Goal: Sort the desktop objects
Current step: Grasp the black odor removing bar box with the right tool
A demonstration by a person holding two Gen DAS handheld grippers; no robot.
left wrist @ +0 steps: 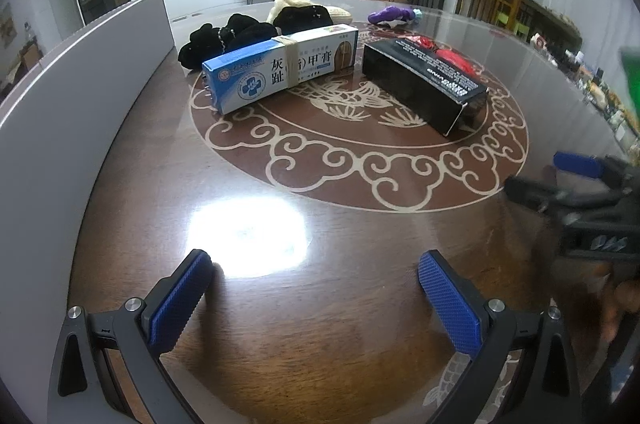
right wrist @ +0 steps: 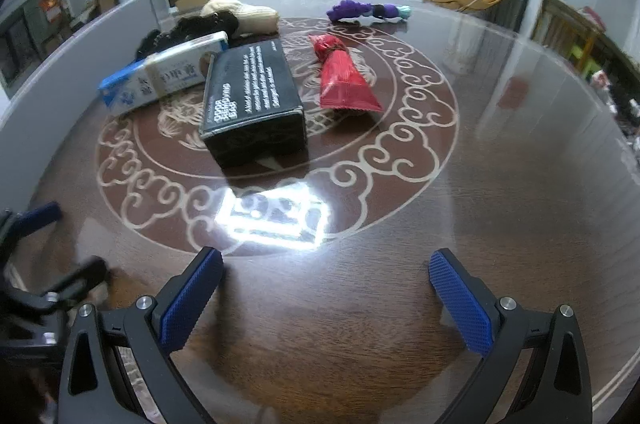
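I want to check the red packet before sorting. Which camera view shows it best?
The right wrist view. There the red packet lies whole and unhidden on the table, right of the black box. In the left wrist view only a small red part shows behind the black box.

Both wrist views sit low over the near part of the table [left wrist: 320, 224], facing the far wall. Each centres the black box [left wrist: 424, 80] [right wrist: 252, 96]; the left camera stands further left.
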